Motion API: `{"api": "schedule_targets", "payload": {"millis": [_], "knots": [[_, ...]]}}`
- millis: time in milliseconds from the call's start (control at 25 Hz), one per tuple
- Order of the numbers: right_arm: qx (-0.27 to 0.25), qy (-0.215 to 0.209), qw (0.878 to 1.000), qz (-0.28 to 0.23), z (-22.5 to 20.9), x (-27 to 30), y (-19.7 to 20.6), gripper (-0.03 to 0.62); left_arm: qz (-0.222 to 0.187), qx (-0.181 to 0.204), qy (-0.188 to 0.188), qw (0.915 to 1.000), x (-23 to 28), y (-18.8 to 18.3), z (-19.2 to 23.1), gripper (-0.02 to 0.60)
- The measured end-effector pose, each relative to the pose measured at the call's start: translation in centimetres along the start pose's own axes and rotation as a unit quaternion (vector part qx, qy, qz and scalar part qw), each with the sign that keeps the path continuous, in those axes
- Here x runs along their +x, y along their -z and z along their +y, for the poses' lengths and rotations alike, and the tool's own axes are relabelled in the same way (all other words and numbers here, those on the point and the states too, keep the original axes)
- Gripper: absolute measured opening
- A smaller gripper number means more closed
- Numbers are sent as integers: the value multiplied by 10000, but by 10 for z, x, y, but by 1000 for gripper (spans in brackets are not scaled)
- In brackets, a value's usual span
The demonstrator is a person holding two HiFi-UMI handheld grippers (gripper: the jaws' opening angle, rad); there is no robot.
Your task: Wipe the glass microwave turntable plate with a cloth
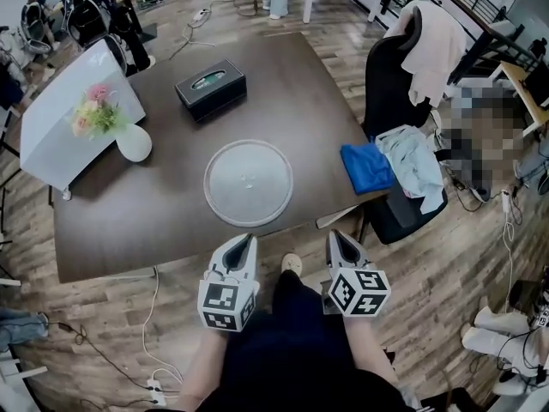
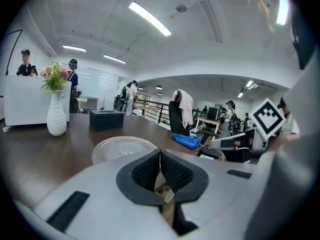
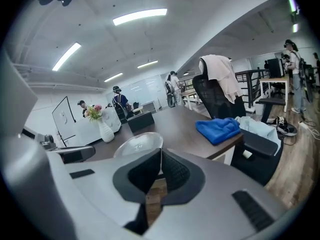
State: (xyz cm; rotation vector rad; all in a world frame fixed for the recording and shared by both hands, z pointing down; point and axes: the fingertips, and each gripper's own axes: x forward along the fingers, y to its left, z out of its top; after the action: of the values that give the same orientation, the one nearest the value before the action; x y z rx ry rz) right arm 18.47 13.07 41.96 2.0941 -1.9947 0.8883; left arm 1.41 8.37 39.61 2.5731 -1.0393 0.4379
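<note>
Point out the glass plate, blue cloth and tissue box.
glass plate (image 1: 249, 183), head view, centre of disc.
blue cloth (image 1: 366, 167), head view, middle of the fabric.
tissue box (image 1: 225, 79), head view, top face.

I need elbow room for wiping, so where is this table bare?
Free: the near-left corner, bordered by the vase and glass plate; and the far right, between tissue box and chair. Crowded: the right edge at the blue cloth, and the left by the white board.
</note>
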Motion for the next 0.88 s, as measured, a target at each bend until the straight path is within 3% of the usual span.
{"api": "schedule_targets", "payload": {"millis": [440,880], "knots": [[-154,-241,9994,206,-58,90,-56,-3,18,-113,-232,9997,105,-36,13,6],[-606,-67,9979,219,-126,128,-89,-3,171,33,91,9998,173,-51,-11,6]]}}
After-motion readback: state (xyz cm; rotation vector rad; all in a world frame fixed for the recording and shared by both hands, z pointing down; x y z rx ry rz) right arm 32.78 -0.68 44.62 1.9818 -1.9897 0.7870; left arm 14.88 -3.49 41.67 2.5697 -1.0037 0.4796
